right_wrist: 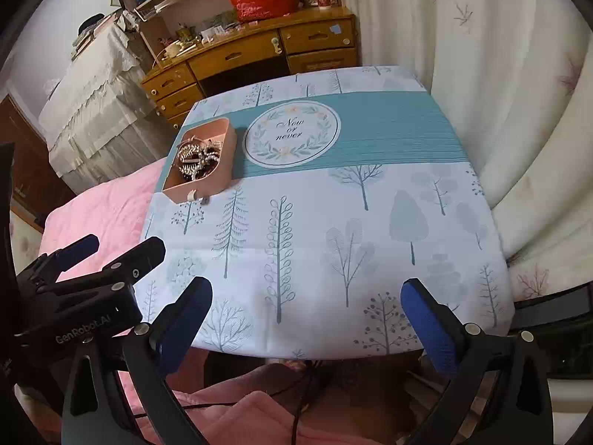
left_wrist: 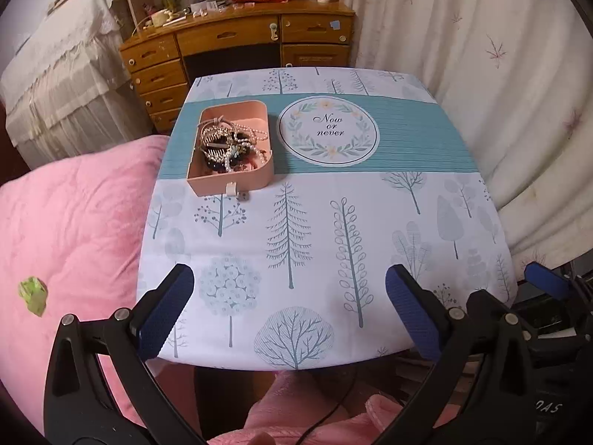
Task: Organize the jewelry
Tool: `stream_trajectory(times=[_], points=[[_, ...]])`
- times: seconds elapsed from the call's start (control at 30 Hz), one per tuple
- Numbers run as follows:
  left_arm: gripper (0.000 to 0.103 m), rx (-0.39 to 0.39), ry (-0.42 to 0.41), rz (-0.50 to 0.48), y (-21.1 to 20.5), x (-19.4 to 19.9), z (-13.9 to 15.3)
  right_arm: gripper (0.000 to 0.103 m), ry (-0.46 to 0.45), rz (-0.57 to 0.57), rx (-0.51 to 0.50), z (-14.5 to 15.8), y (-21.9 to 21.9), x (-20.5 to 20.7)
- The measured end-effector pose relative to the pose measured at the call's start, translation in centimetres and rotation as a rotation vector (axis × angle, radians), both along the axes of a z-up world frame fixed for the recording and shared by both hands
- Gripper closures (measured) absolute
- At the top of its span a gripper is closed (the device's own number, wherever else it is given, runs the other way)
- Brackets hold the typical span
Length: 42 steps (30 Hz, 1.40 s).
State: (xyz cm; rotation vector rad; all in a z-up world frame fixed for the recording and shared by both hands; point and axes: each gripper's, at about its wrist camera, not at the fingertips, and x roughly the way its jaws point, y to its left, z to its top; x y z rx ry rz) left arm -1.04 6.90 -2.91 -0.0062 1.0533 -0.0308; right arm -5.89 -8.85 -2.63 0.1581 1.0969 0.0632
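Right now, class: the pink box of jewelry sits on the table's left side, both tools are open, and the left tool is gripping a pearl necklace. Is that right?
Not quite. The left tool grips nothing; the left wrist view shows its fingers spread over bare cloth. The pearl necklace lies in the pink box. The right tool is open too.

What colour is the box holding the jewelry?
Pale pink; the box shows best in the left wrist view.
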Motion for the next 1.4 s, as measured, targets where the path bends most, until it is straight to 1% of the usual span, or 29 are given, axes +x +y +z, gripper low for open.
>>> stream_trajectory(times=[0.13, 0.37, 0.73, 0.9, 1.27, 1.4], points=[[0.000, -0.020, 0.013, 0.019, 0.4, -0.1, -0.5, 0.000, -0.010, 0.027, -0.016, -0.2, 0.5, 0.3], [0.001, -0.029, 0.019, 0.029, -0.2, -0.2, -0.6, 0.000, -0.015, 0.040, -0.030, -0.2, -0.1, 0.5], [0.001, -0.004, 0.022, 0.031, -1.6, -0.3, -0.5, 0.000, -0.009, 0.043, -0.033, -0.3, -1.7, 0.5], [0.001, 0.003, 0.004, 0.034, -2.4, -0.5, -0.2, 0.000, -0.021, 0.045, -0.042, -0.2, -2.6, 0.4], [0.001, 0.028, -0.022, 0.069, -3.9, -1.3, 0.2, 0.000, -0.036, 0.075, -0.055, -0.4, -4.2, 0.6], [0.001, 0.035, -0.020, 0.079, -4.4, -1.1, 0.2, 0.000, -0.039, 0.086, -0.059, -0.5, -4.8, 1.0]])
